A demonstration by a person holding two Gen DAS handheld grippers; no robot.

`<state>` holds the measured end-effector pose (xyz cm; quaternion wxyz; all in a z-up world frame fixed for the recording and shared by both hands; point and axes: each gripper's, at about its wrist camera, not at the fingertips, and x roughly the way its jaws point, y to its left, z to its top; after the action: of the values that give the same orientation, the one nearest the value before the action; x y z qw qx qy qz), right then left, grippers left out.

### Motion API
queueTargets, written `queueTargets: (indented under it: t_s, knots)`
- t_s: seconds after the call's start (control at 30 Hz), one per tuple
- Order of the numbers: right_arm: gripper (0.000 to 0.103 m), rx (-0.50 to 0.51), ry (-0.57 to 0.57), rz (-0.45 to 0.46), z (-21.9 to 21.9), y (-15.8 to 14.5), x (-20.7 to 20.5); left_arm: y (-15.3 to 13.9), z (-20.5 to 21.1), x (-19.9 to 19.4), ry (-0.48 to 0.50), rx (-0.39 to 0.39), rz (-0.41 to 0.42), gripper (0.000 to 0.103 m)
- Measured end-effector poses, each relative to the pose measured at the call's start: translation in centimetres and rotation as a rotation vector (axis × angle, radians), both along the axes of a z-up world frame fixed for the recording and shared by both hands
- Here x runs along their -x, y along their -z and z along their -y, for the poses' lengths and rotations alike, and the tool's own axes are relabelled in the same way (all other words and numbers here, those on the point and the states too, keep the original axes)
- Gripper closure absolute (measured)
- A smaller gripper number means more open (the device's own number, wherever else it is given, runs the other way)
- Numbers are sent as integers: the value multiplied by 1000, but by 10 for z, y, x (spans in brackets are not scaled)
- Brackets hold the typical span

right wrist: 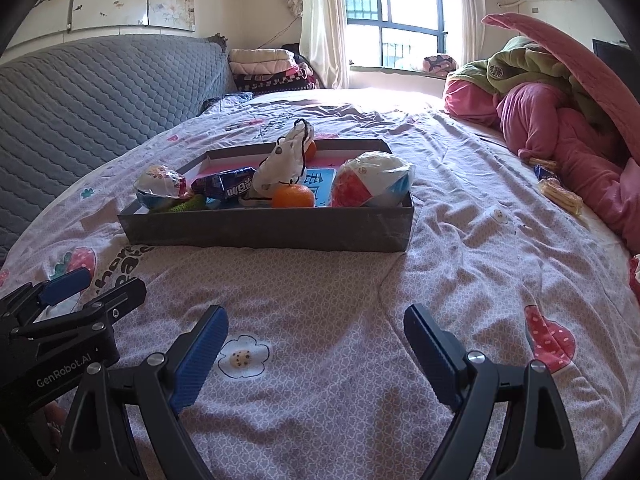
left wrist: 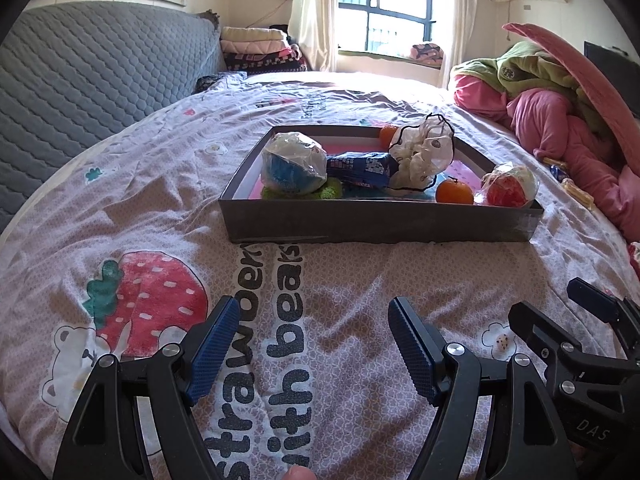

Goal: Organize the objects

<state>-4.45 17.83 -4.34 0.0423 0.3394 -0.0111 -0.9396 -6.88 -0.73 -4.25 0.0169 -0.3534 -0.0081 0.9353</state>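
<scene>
Tray point(left wrist: 376, 229): shallow grey box on the bedspread point(right wrist: 320, 288), ahead of both grippers; serves as the collecting place.
Contents: wrapped balls point(right wrist: 370, 180), oranges point(right wrist: 293, 196), blue packet point(left wrist: 362, 169), white bag point(left wrist: 424, 152), all inside.
Strays: snack packets point(right wrist: 560, 196) well right, beside the pink bedding point(right wrist: 560, 136); likely next.
Left gripper point(left wrist: 310, 344): spread, empty, hovering.
Right gripper point(right wrist: 316, 354): spread wide, empty, ready to reach.

My left gripper point(left wrist: 310, 344) and right gripper point(right wrist: 316, 354) are black plastic frames with silver screws and ribbed blue pads point(right wrist: 200, 364); one casing reads GenRobot.AI, the other DAS
</scene>
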Motion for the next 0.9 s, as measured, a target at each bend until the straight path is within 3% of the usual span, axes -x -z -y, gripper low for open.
queueTargets:
  t_s: [0.9]
  knots:
    - [14, -7, -16, 31, 4, 8, -1, 0, 0, -2, 0, 5, 11, 25]
